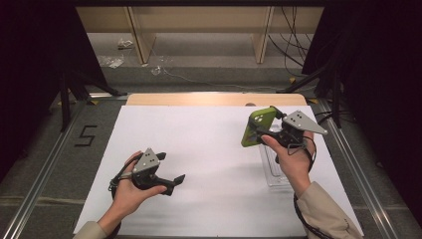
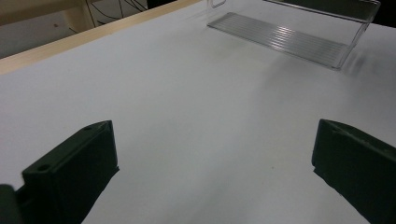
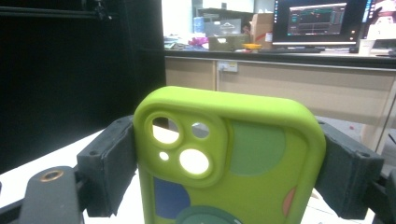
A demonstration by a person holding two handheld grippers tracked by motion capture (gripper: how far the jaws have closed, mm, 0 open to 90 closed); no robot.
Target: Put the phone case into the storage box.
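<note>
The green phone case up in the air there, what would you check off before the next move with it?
1. Right gripper clamped on the green phone case, a jaw on each long side: ok.
2. Case lifted off the white table sheet: ok.
3. Left gripper open, nothing between its jaws: ok.
4. Clear plastic tray lying on the sheet with nothing in it: ok.
5. Case has no phone in it, light shows through the camera holes: ok.
6. How firm the grip is: cannot tell.
</note>
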